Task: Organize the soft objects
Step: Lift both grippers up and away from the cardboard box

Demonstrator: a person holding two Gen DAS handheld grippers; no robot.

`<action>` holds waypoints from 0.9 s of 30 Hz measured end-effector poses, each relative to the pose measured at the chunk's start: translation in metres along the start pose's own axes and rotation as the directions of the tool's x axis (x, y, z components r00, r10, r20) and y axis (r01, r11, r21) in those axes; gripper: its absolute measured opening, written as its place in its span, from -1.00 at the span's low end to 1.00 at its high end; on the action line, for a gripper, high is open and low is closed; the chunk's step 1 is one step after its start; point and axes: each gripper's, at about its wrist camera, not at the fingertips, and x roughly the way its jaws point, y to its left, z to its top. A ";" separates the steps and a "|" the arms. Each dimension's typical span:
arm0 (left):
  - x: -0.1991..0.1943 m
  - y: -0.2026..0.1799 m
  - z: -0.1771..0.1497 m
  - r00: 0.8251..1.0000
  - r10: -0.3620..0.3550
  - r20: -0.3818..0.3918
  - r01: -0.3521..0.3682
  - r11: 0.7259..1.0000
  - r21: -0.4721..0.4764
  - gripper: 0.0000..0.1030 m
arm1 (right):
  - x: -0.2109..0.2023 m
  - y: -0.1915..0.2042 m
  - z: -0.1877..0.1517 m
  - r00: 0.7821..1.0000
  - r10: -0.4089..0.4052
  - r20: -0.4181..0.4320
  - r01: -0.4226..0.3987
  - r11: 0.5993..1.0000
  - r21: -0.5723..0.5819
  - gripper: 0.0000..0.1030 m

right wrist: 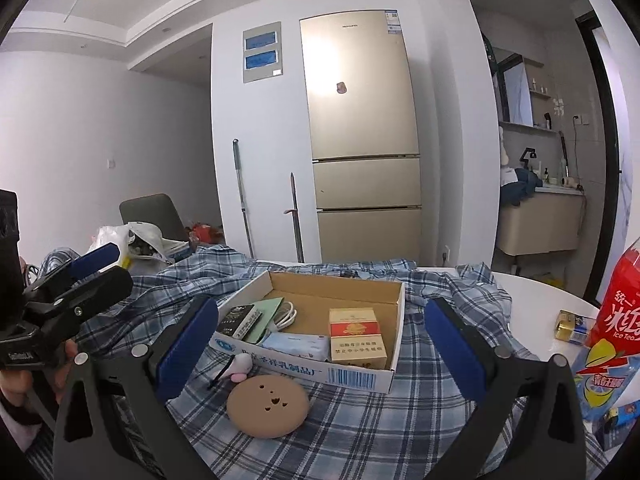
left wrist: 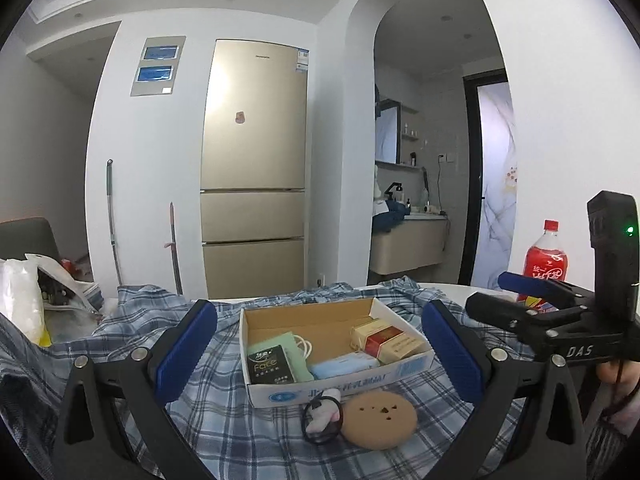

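While both tongs (left wrist: 320, 356) (right wrist: 322, 346) hang open and empty, the round pad (right wrist: 268, 406) and plush toy (right wrist: 240, 364) lie outside the box (right wrist: 352, 376), centre frame.

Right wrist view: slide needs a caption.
Open right gripper faces a cardboard box on plaid cloth, tan round pad in front.

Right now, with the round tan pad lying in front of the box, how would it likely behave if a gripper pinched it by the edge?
The tan pad looks thin with rounded edges, so it probably bends or sags. It looks light for its size. It lies flat on the rumpled checked cloth, so an edge pinch may catch fabric too.
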 end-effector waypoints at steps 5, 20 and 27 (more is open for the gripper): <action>-0.004 -0.003 0.000 0.998 0.060 0.020 -0.060 0.998 0.023 1.00 | -0.001 -0.001 0.002 1.000 -0.008 0.003 0.008 1.000 0.007 1.00; -0.012 0.003 0.001 0.995 -0.092 0.050 0.093 0.996 -0.017 1.00 | 0.009 0.011 -0.001 0.996 0.078 -0.044 -0.080 0.996 -0.034 1.00; -0.018 -0.004 0.002 0.996 -0.062 0.066 0.061 0.998 0.011 1.00 | 0.005 0.023 -0.002 0.989 0.142 -0.042 -0.145 0.985 -0.090 1.00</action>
